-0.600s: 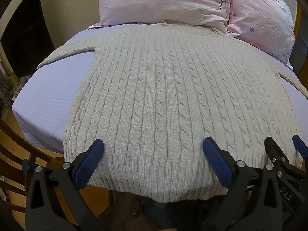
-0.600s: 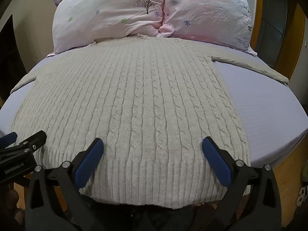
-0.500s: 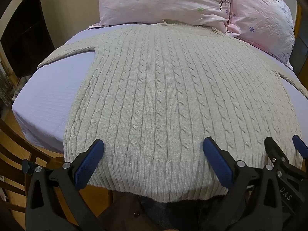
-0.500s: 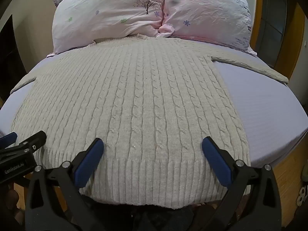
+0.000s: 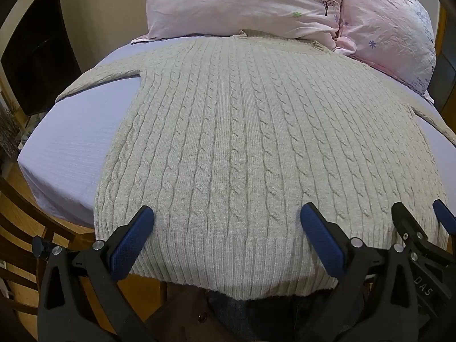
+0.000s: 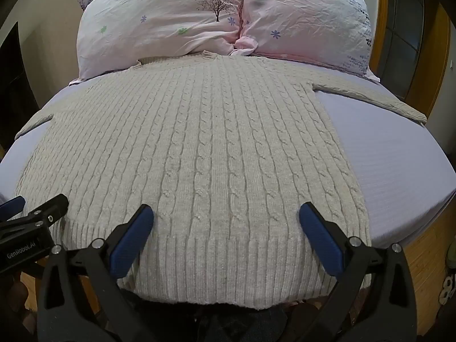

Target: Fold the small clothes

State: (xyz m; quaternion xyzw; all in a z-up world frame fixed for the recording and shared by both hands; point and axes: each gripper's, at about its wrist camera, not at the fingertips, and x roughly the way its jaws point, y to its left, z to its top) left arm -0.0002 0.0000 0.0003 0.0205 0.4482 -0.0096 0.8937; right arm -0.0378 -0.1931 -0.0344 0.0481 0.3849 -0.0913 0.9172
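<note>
A beige cable-knit sweater (image 5: 242, 142) lies flat on the bed, hem toward me, collar by the pillows, sleeves spread out to both sides. It also fills the right wrist view (image 6: 199, 156). My left gripper (image 5: 226, 213) is open and empty, hovering over the left part of the ribbed hem. My right gripper (image 6: 226, 213) is open and empty over the right part of the hem. The right gripper also shows at the right edge of the left wrist view (image 5: 419, 211). The left gripper shows at the left edge of the right wrist view (image 6: 37, 199).
The bed has a lilac sheet (image 5: 65, 148), also in the right wrist view (image 6: 399, 156). Two pink flowered pillows (image 5: 242, 2) (image 6: 307, 17) lie at the head. A wooden chair (image 5: 20, 228) stands at the left, a wooden bed frame (image 6: 427, 259) at the right.
</note>
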